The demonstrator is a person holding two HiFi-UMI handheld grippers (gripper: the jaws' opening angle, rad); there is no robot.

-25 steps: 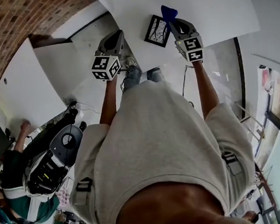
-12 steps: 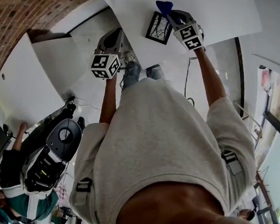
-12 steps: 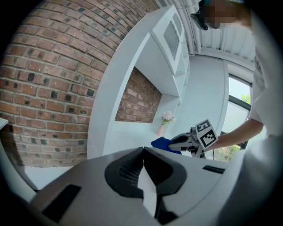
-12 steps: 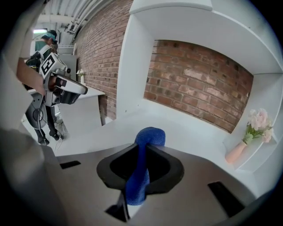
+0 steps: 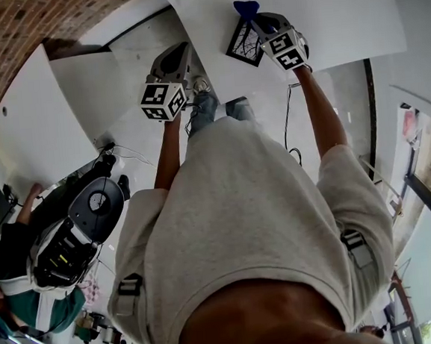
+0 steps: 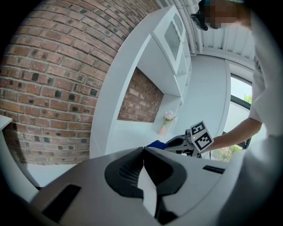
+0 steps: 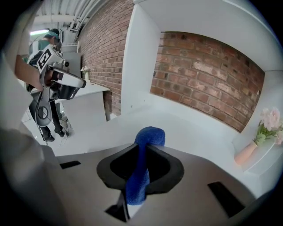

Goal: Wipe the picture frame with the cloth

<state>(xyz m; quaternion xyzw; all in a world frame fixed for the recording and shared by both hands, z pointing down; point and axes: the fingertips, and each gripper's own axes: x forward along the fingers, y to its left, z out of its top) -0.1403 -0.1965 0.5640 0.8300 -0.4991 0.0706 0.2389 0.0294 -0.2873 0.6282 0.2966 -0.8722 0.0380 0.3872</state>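
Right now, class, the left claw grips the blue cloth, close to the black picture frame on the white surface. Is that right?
Not quite. The right claw grips the blue cloth, as the right gripper view shows; the left claw is shut on nothing. The cloth is indeed close to the black picture frame on the white surface.

The head view looks steeply down over the person's torso (image 5: 250, 224) onto the tabletop (image 5: 344, 14). Each gripper view sits close behind its own jaws, facing the brick wall (image 6: 53, 70). The left one shows the right gripper (image 6: 173, 143), and the right one shows the left gripper (image 7: 78, 84).
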